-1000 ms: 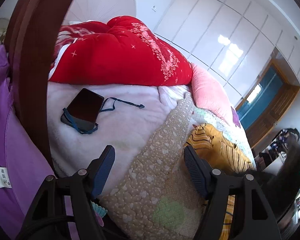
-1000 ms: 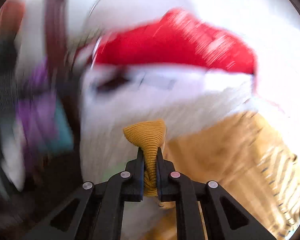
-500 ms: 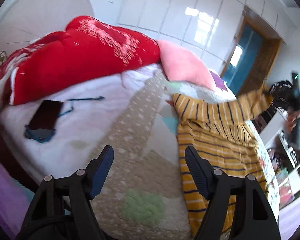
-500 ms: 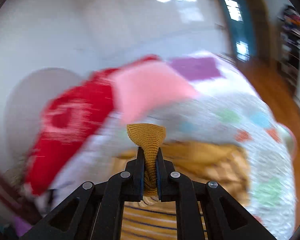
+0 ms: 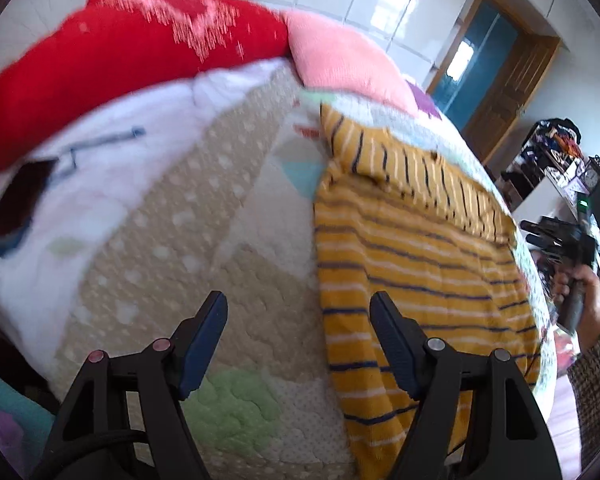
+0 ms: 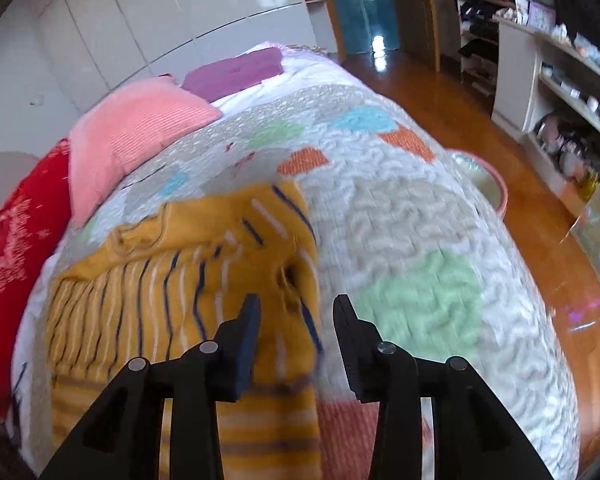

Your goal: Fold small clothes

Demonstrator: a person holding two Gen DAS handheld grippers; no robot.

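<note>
A mustard-yellow striped sweater (image 5: 412, 248) lies spread on the quilted bedspread (image 5: 204, 216), with one sleeve folded across its top. My left gripper (image 5: 300, 332) hovers open over the quilt, and its right finger is above the sweater's left edge. In the right wrist view the same sweater (image 6: 180, 280) lies below my right gripper (image 6: 296, 328), which is open with nothing between its fingers. The sleeve cuff (image 6: 288, 280) rests on the garment just ahead of the fingertips. From the left wrist view, the right gripper (image 5: 556, 236) appears at the far right, held by a hand.
A red quilt (image 5: 112, 64) and a pink pillow (image 5: 340, 60) are piled at the bed's head. A phone (image 5: 16, 196) with a blue strap lies on the white blanket. A purple cloth (image 6: 236, 70) lies further along. Shelves (image 6: 540, 60) and wood floor (image 6: 520, 168) flank the bed, beside a pink basin (image 6: 484, 184).
My right gripper has let go of the sleeve cuff and now stands open over the sweater. The sleeve now lies folded across the garment. My left gripper swung right towards the sweater, staying open.
</note>
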